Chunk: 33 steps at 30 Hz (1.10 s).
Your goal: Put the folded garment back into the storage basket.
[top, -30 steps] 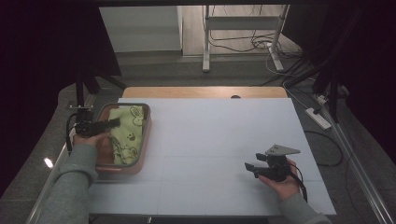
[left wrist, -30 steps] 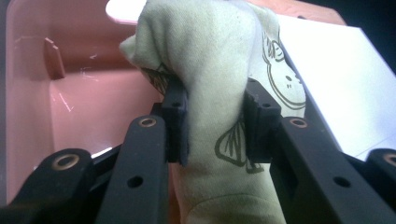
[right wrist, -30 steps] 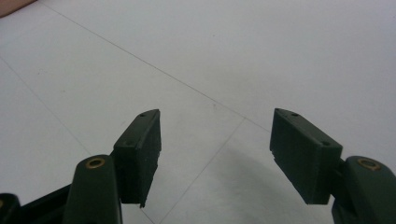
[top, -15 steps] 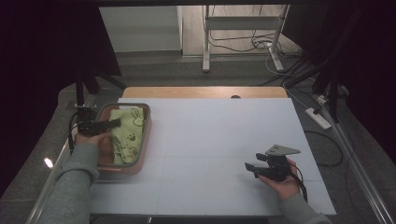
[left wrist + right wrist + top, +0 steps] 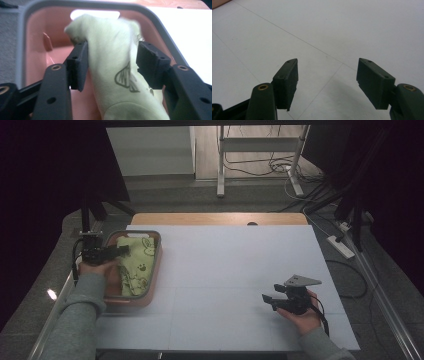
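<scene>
Pale green cloth [image 5: 136,266], printed with dark line drawings, lay bunched in a pink tub [image 5: 156,270] with a grey rim; the tub stood at the left edge of the white table [image 5: 235,270], on the near half.

Left gripper [image 5: 119,251]: held level over the tub by the person's left hand [image 5: 96,268], grey sleeve [image 5: 80,320] coming in from below. In the left gripper view a ridge of the cloth [image 5: 112,67] rose between the two black jaws. The jaws had just been opening. The left pad [image 5: 80,65] lay against the fold; the right pad [image 5: 150,65] stood just clear of it, with a narrow gap showing. No pinch on the fabric. The tub's pink wall [image 5: 37,55] and a handle slot in its far end showed beyond the cloth.

Right gripper [image 5: 269,301]: resting low over the table at the near right, well apart from the tub, cradled in the person's right hand [image 5: 300,315]. A grey three-cornered plate [image 5: 301,280] sat on top, and a cable trailed toward the wrist. In the right gripper view the jaws stood spread wide with nothing between them, bare white tabletop [image 5: 337,37] with thin seam lines beneath.

Wooden board [image 5: 215,218]: light brown, along the table's far edge.

Floor beyond: a metal stand [image 5: 260,160] and loose cables [image 5: 280,170].
</scene>
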{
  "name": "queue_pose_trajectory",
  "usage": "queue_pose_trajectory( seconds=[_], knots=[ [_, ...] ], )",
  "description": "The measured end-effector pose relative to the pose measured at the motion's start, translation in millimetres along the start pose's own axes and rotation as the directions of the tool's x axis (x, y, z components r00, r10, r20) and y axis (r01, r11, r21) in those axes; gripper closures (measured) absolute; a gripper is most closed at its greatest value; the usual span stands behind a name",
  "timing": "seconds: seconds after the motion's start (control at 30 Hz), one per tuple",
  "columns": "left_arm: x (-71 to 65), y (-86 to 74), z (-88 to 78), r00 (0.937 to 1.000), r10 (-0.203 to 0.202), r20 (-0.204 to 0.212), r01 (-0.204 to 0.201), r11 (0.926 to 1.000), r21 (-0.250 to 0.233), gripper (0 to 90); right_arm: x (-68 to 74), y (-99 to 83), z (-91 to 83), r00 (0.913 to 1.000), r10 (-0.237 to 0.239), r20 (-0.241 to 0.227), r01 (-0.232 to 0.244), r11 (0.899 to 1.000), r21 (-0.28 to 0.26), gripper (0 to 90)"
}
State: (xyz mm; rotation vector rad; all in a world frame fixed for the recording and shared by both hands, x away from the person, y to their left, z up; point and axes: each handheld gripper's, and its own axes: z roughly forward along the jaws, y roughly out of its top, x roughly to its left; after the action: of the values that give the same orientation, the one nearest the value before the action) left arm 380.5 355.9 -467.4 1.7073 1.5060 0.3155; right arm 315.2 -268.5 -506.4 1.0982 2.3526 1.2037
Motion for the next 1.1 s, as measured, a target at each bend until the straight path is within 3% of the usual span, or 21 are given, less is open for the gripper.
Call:
queue_pose_trajectory(
  seconds=[0.1,0.43,0.8,1.1],
  knots=[
    [-2.2,0.0,-5.4,0.9999,0.012,0.001,-0.012,0.9994,-0.031,40.6,0.1,0.0,-0.2,1.0,0.0,0.0,0.0,1.0,-0.001,35.0],
    [-22.5,-3.6,-20.7,0.9951,0.074,0.066,-0.068,0.9943,-0.082,37.9,-1.1,0.4,0.8,1.0,0.001,-0.004,-0.001,1.0,0.0,35.0],
    [-57.1,-15.5,-30.7,0.9742,0.162,0.157,-0.143,0.9813,-0.13,37.9,-1.7,-0.1,-0.4,1.0,0.003,-0.009,-0.003,1.0,-0.004,35.0],
    [-75.9,-28.7,-37.6,0.9615,0.193,0.196,-0.166,0.9752,-0.147,37.1,-2.2,0.3,-0.2,0.9999,0.005,-0.012,-0.005,1.0,-0.006,34.6]
  ],
)
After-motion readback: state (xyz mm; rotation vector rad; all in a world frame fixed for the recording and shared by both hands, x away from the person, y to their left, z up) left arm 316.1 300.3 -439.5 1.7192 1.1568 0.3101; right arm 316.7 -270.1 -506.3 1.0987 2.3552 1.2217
